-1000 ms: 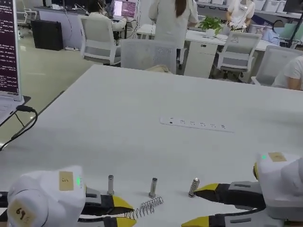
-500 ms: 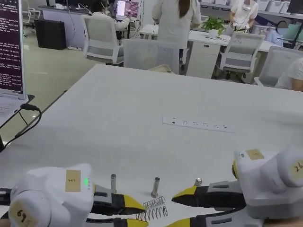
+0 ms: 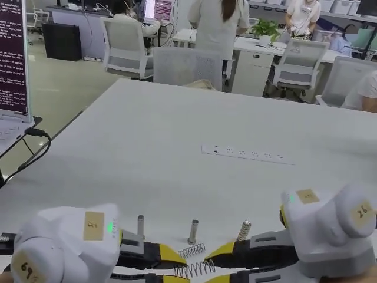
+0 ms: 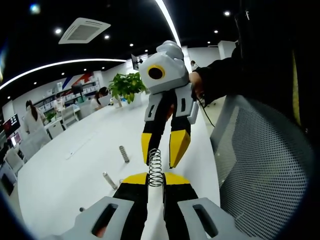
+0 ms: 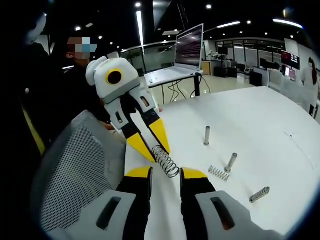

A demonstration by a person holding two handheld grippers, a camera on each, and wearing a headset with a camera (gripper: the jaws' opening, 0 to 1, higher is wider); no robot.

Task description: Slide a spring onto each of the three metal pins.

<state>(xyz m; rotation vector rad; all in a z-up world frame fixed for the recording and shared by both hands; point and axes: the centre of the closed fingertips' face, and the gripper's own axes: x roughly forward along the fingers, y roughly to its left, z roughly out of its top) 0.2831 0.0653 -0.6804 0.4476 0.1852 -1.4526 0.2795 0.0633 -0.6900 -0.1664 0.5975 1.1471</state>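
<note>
A: What's changed in the last second?
B: The right tool (image 5: pixel 166 172) has left the right pin (image 3: pixel 245 223), which carries its fitted spring (image 3: pixel 242 233), and swung across to the left tool (image 4: pixel 155 178) by the worktop's (image 3: pixel 177 147) near edge. One pin looks done, and a handover seems to be starting.
A: Who holds the spring (image 5: pixel 165 160)?
B: The left tool, jaws pinched on one end. The right tool's jaws stand apart around the free end.
A: And the rest?
B: Middle pin (image 3: pixel 193 231) and left pin (image 3: pixel 141 226) are bare. A loose spring (image 5: pixel 218 173) lies beside the middle pin.
A: Anything unclear?
B: In the head view the tool bodies hide the grip. Whether the right jaws touch the coils, I can't tell.
</note>
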